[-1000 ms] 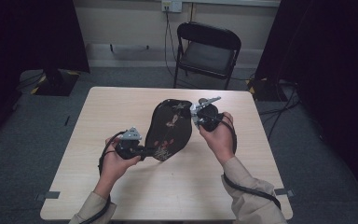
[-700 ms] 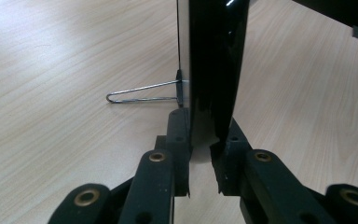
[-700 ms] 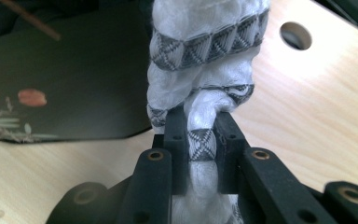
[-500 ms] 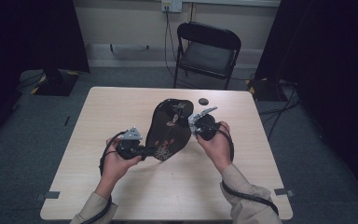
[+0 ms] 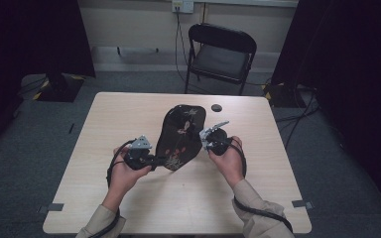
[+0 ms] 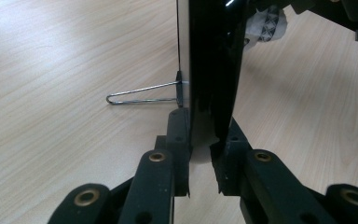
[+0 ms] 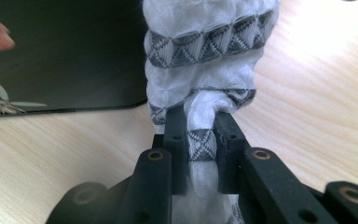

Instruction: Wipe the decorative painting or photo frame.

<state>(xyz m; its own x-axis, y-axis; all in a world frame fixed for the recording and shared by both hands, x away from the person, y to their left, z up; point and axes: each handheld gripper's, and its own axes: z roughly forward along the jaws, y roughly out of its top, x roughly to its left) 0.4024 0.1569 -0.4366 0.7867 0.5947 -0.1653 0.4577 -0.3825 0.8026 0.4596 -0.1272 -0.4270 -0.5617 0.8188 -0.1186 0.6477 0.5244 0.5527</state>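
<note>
The left gripper (image 6: 200, 163) has its fingers (image 6: 179, 135) pinched tight on the bottom edge of a shiny black tray (image 6: 212, 56). The right gripper (image 7: 200, 149) has its fingers (image 7: 175, 135) squeezed on a white cloth (image 7: 205, 42) with grey triangle bands. The cloth is bunched up and sits just beside the tray's edge.

From the high view, the left gripper (image 5: 140, 157) holds the tray (image 5: 181, 134) at its near end, so the tray stands tilted over the middle of the bench (image 5: 129, 114). The tray has small flowers painted on it. A thin wire loop (image 6: 142, 93) sticks out of the tray's back, low over the bench. The right gripper (image 5: 213, 141) is at the tray's right side.

A small dark round thing (image 5: 217, 107) lies on the far part of the pale wood bench. Behind the bench stands a black folding chair (image 5: 221, 54) on grey carpet, with dark curtains (image 5: 30, 34) at the sides.

A second ago the right gripper was higher up; now it is lower. The left gripper has stayed put.
</note>
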